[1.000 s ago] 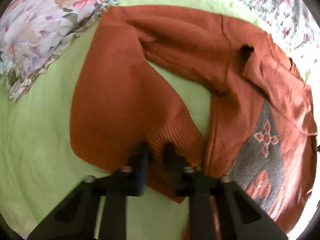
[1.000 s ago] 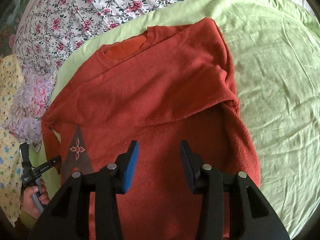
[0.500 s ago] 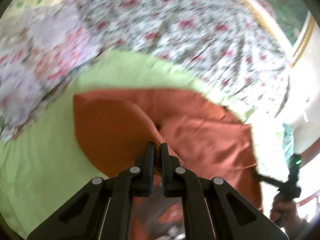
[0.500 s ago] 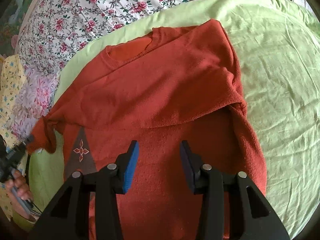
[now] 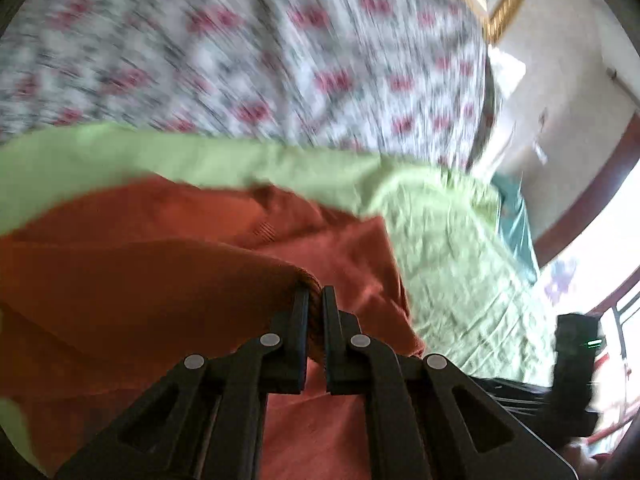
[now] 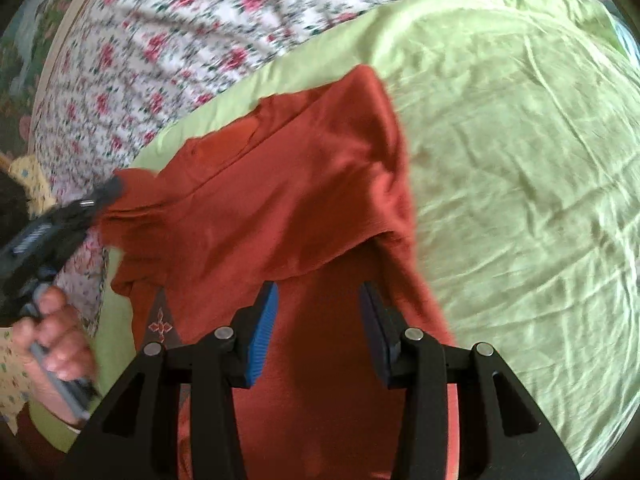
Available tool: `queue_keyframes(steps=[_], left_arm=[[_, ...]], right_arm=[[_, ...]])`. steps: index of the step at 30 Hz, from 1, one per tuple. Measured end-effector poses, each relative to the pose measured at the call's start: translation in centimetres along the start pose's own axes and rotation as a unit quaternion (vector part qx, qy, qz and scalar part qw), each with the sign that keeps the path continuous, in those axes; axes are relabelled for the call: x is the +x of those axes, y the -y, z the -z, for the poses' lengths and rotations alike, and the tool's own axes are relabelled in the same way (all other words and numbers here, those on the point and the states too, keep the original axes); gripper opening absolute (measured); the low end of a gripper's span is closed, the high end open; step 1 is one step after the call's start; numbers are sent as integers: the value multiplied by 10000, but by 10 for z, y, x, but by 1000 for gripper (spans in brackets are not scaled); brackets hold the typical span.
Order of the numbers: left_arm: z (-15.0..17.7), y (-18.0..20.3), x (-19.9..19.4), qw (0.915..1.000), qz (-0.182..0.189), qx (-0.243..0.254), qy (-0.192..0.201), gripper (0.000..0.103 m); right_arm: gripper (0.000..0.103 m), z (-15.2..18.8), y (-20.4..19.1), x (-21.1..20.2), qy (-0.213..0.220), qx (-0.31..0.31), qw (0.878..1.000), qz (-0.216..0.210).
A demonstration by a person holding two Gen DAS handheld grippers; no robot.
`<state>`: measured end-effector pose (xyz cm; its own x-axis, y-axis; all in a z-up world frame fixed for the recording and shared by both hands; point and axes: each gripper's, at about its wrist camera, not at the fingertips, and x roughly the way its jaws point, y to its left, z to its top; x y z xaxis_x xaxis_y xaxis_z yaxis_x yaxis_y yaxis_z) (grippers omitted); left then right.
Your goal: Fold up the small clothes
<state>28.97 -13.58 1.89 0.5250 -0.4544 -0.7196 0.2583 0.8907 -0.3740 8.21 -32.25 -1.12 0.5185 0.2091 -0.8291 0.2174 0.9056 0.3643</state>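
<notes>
While its jaws are clamped tight on a bunched cuff of knit, the left gripper [image 5: 315, 304] is seen holding one sleeve [image 5: 168, 276] of a rust-orange sweater [image 6: 288, 208] raised off the bed. The garment is spread on a light green sheet [image 6: 520, 184], its neckline toward a floral bedspread [image 6: 168, 40] farther back and its hem nearest the cameras. A grey panel with a small red cross motif [image 6: 160, 322] is visible near the sweater's left edge. The right gripper [image 6: 318, 334] is held above the lower body of the sweater with its blue-padded jaws parted and nothing between them. In the right wrist view, the left gripper [image 6: 110, 196] is shown at the frame's left edge, gripped by a hand [image 6: 58, 336], with orange fabric trailing from its tip. The left wrist view is heavily blurred.
</notes>
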Motion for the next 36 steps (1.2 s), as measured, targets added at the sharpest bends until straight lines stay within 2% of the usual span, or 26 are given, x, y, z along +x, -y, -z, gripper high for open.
queue_keyframes(steps=[4,7,8,10,12,15,19,21,22,25,27,28,29,30,31,32,36], left_arm=[[17,5,70,9981,-100,-8,-605,4],[23,1,83,9968,-132,-40,-793,5],[24,1,80,9967,-85,-12,-811,11],[28,-1,70,9966,-96,48,-814,15],[32,-7,54,9969,-163,103,-759,16],[44,-29,23,9970,-363,-10,-691,25],[63,-70,-21,9938,-894,-231,-613,30],[74,-96,-44,9882,-1388,-363,-528,41],[81,-113,-57,9809,-1842,-436,-447,48],[92,-149,-75,9649,-2530,-601,-379,50],[97,-175,-80,9540,-2847,-809,-474,50],[101,-188,-83,9485,-2993,-927,-472,50],[102,-196,-84,9455,-3068,-989,-469,50],[105,-204,-85,9402,-3209,-1051,-446,50],[106,-208,-85,9378,-3271,-1076,-433,50],[107,-214,-82,9361,-3304,-1121,-444,50],[100,-218,-73,9327,-3407,-1125,-358,50]], right_arm=[[44,-5,16,-2,9,131,9999,24],[45,-10,21,1,-33,182,9998,-14],[52,-11,21,3,-42,180,9998,-17],[61,-14,19,6,-15,164,9999,-21],[61,-17,14,9,34,126,9999,-103],[61,-22,1,19,-32,12,9997,-255],[61,-30,-18,42,-210,-6,9981,-572],[61,-32,-25,53,-279,-40,9982,-534],[61,-34,-30,61,-262,-164,9990,-311],[62,-37,-40,76,-211,-505,9982,240],[62,-40,-41,87,-234,-548,9978,294],[62,-43,-39,95,-264,-448,9986,138],[58,-46,-36,100,-304,-361,9989,-28],[50,-48,-33,101,-332,-302,9989,-136],[22,-52,-33,104,-359,-235,9986,-298],[11,-54,-34,103,-369,-200,9984,-388],[9,-75,-49,64,233,-230,9950,-945]])
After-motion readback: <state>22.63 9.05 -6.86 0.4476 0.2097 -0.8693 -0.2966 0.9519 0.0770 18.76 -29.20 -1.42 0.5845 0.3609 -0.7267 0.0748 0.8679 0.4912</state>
